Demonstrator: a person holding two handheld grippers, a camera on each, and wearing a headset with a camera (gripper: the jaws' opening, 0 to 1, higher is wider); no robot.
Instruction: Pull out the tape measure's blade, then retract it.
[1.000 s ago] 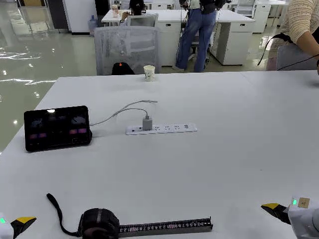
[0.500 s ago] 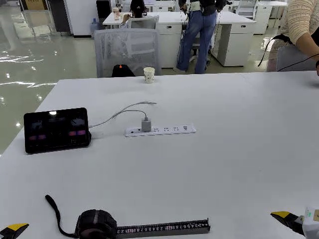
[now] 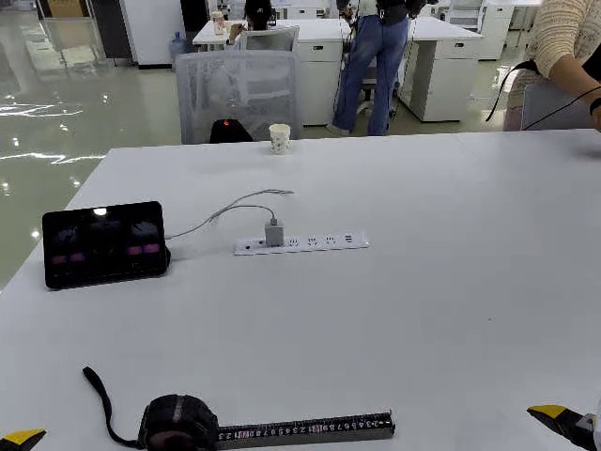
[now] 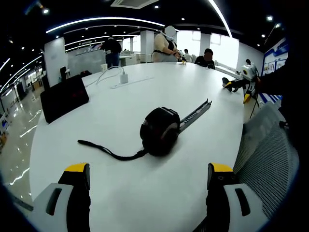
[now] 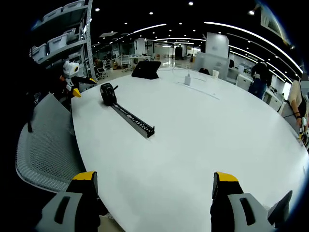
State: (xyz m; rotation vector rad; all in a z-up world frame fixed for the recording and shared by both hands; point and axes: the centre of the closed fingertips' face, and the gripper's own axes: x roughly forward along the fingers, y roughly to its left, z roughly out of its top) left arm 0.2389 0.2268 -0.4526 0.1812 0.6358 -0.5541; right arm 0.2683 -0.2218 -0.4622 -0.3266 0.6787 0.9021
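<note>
Well, in the head view the tape measure (image 3: pixel 178 425) lies at the near edge of the white table (image 3: pixel 423 301), its black case clipped by the bottom of the pic. The two grippers show there as just a yellow tip in each bottom corner, so their jaws can't be judged from that view.

The left gripper view gives the case whole, w/ its wrist strap (image 4: pixel 108 151) trailing left and the blade (image 4: pixel 195 112) run out flat toward the far right, where the other gripper sits small at the table edge. The left gripper (image 4: pixel 148 169) is released, jaws wide apart, nothing between them, short of the case and not touching it.

The right gripper view looks along the blade from its hooked end; the right gripper (image 5: pixel 154 179) is also released and empty, well apart from the tape.

Markings: the blade carries pale digits (too small to read for sure); no brand legible on the case. The tablet (image 3: pixel 103 242) screen shows blurred pink/grey tiles, text unreadable. Further back: a power strip (image 3: pixel 315 242) w/ a charger (image 3: pixel 273 231) plugged in, and a paper cup (image 3: pixel 279 138).
</note>
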